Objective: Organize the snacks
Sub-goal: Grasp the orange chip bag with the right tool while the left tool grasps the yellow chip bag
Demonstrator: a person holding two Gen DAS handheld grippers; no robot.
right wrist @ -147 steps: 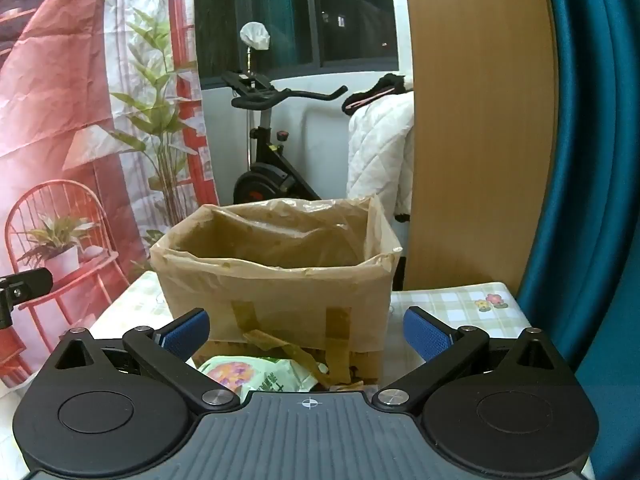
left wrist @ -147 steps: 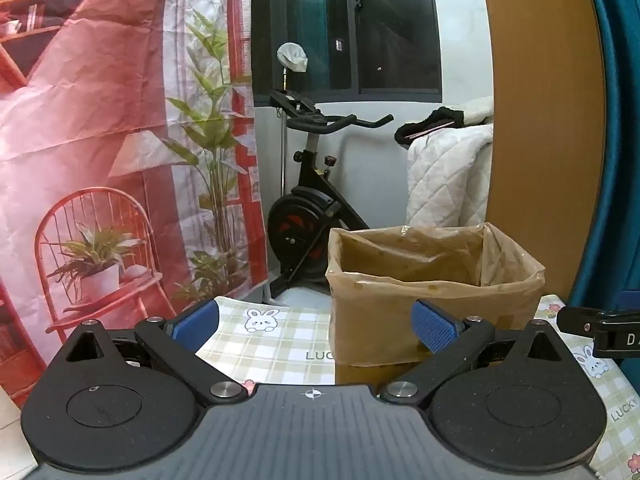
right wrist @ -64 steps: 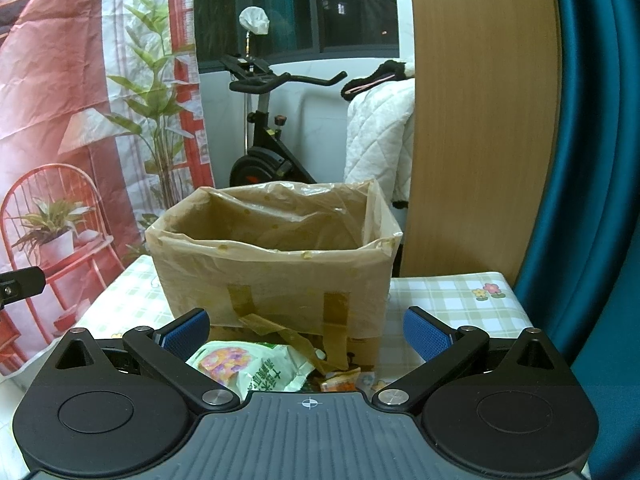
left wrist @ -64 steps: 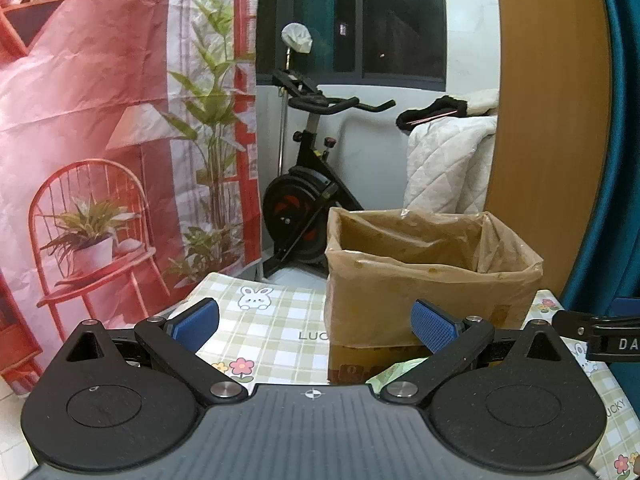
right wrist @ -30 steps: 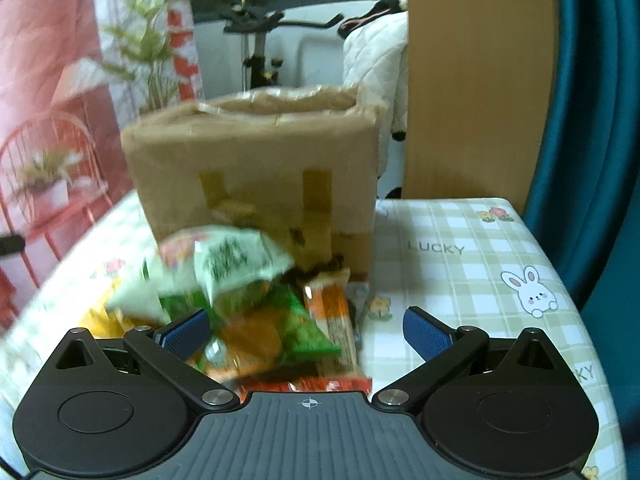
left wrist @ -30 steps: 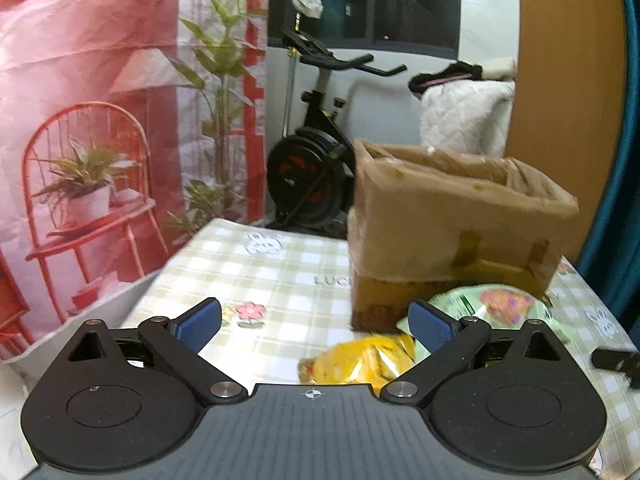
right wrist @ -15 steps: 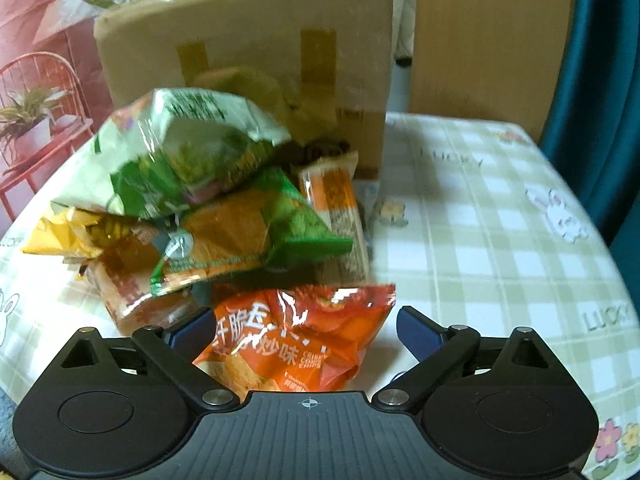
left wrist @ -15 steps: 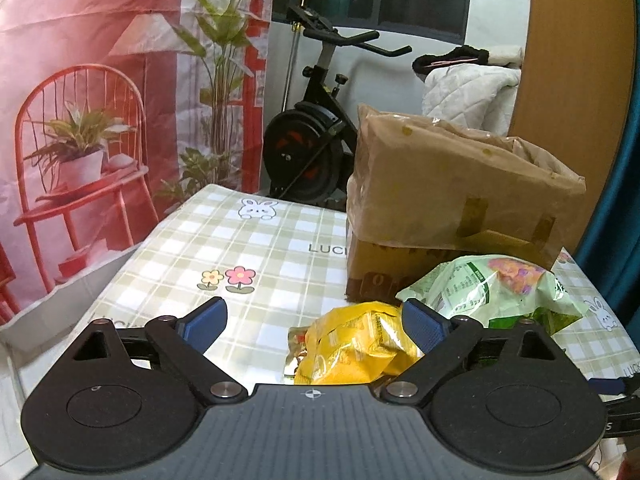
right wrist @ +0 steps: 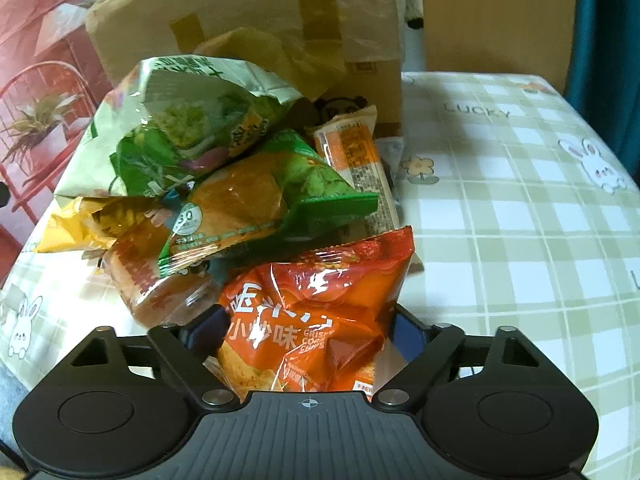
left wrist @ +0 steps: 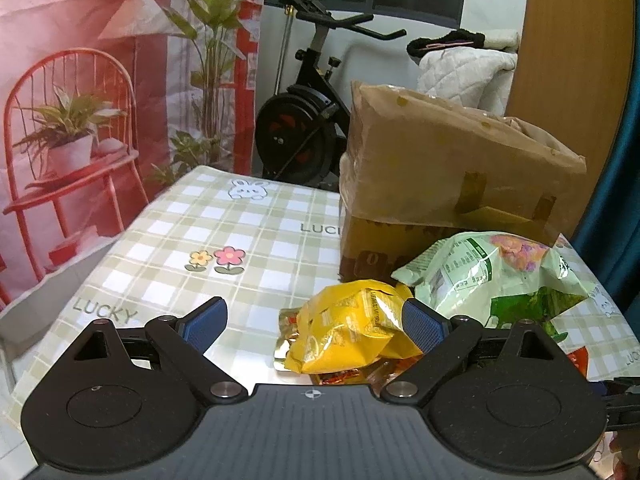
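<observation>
A pile of snack bags lies on the checked tablecloth in front of a brown cardboard box (left wrist: 448, 168) lined with a plastic bag. My left gripper (left wrist: 314, 324) is open above the cloth, its right finger beside a yellow bag (left wrist: 348, 332). A pale green bag (left wrist: 496, 276) lies right of it. My right gripper (right wrist: 308, 334) is open around an orange-red chip bag (right wrist: 320, 312), its pads at the bag's two sides. Behind lie a green-and-orange bag (right wrist: 256, 196), a large green bag (right wrist: 180, 124) and an orange bar (right wrist: 356, 160). The box also shows in the right wrist view (right wrist: 248, 12).
The tablecloth (left wrist: 192, 248) stretches left of the pile and also right of it (right wrist: 520, 208). An exercise bike (left wrist: 308, 112) stands beyond the table's far edge. A wooden panel (left wrist: 572, 60) and a teal curtain rise at the right.
Both grippers have tilted down from the box top toward the snack pile. The right gripper has moved in until the orange-red bag sits between its fingers. The left has neared the yellow bag.
</observation>
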